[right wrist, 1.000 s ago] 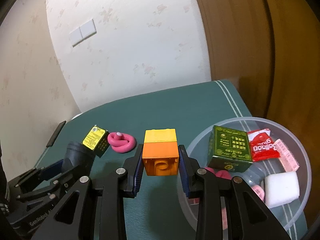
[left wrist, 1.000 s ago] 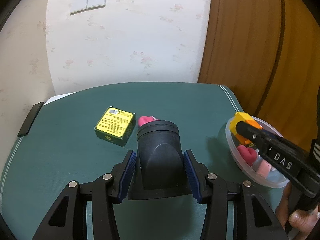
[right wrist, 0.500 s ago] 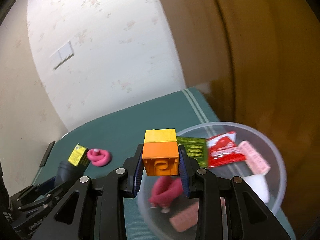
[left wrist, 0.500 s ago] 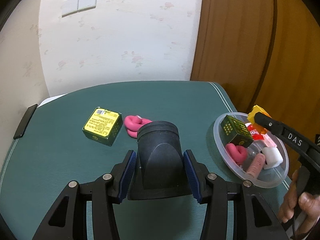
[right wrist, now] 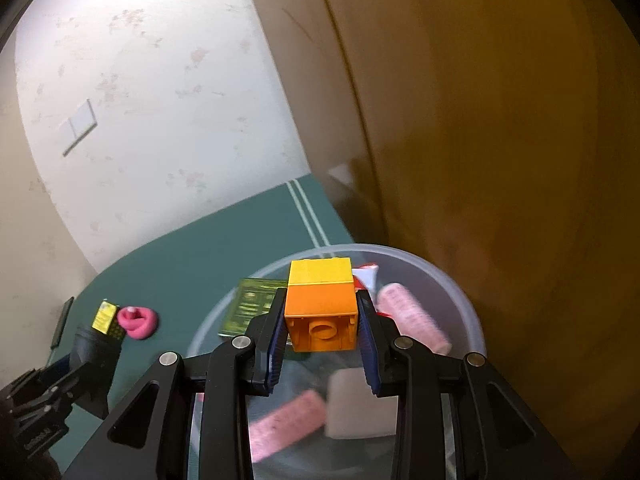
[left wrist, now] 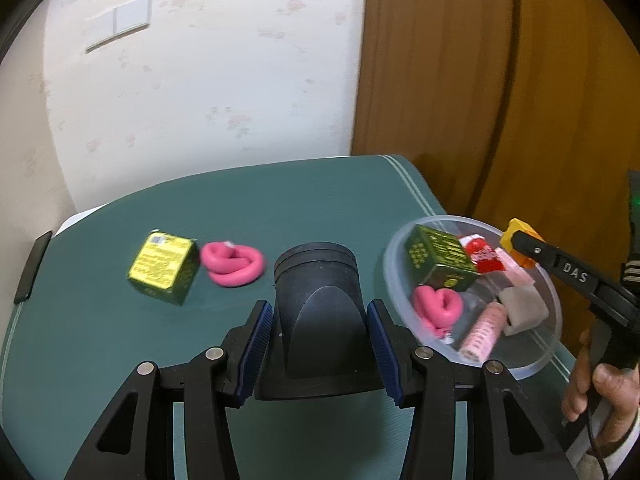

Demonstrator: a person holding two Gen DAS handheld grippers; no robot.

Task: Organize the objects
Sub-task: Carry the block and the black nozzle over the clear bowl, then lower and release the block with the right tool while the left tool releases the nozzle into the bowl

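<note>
My right gripper (right wrist: 322,350) is shut on an orange and yellow block (right wrist: 320,304) and holds it above the clear plastic bowl (right wrist: 456,292). The bowl (left wrist: 554,354) holds a green box (left wrist: 440,258), a pink coil (left wrist: 436,306), a red packet, pink rolls and a white sponge. My left gripper (left wrist: 318,354) is shut on a black cylinder (left wrist: 318,312) over the green table, left of the bowl. The right gripper (left wrist: 520,240) also shows in the left wrist view at the bowl's far rim.
A yellow and green box (left wrist: 164,266) and a pink coil (left wrist: 232,266) lie on the green table (left wrist: 120,360) ahead left. A black phone (left wrist: 34,266) lies at the left edge. A wooden door stands behind the bowl.
My right gripper has carried the block rightward from beside the bowl to over it. My left gripper with the cylinder has turned right, bringing the bowl more into view.
</note>
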